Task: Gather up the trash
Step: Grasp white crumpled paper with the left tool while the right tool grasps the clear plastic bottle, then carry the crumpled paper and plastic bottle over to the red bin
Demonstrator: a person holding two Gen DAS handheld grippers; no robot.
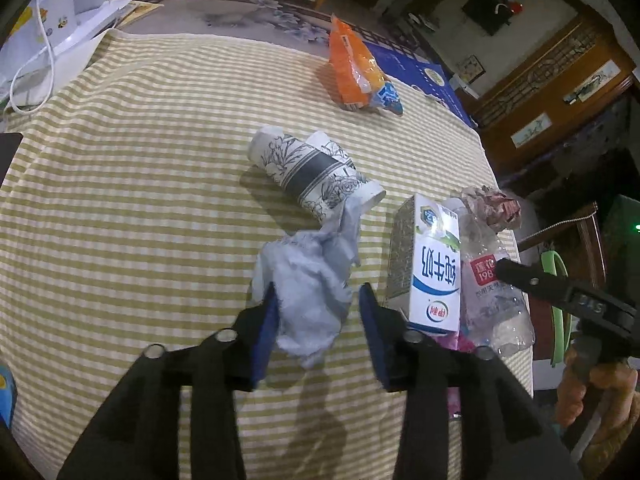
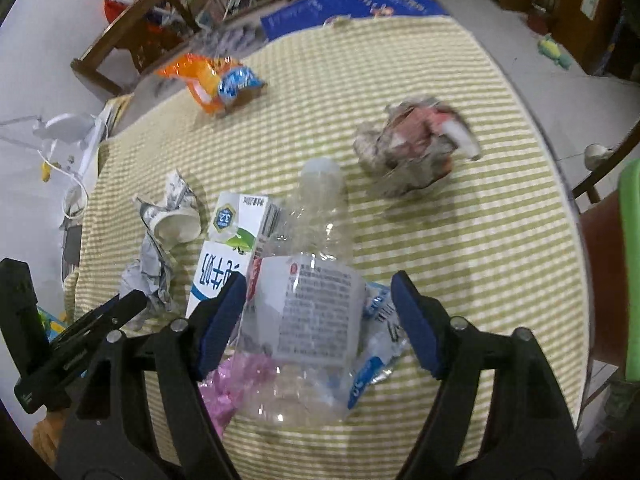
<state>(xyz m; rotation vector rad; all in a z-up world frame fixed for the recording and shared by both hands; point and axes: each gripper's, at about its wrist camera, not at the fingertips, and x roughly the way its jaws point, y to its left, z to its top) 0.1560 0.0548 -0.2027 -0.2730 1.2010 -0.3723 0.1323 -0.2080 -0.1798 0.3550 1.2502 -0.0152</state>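
Note:
A crumpled grey tissue [image 1: 308, 292] lies on the striped tablecloth between the blue pads of my left gripper [image 1: 318, 308]. It touches the left pad and stands clear of the right one, so the jaws are open. Just right of it stand a milk carton [image 1: 434, 272] and a crushed clear plastic bottle [image 1: 496, 300]. My right gripper [image 2: 318, 316] straddles that bottle [image 2: 316, 280] with jaws wide open, pads not pressing. Two printed paper cups [image 1: 316, 168] lie on their sides behind the tissue. A crumpled paper ball [image 2: 416, 148] and an orange snack bag [image 2: 208, 80] lie farther off.
The striped cloth [image 1: 120, 200] covers a table whose edge curves close on the right. A pink scrap [image 2: 228, 380] and a blue-white wrapper [image 2: 380, 344] lie under the bottle. A white appliance with a cord [image 1: 60, 12] stands back left, a blue mat [image 1: 420, 76] at the back.

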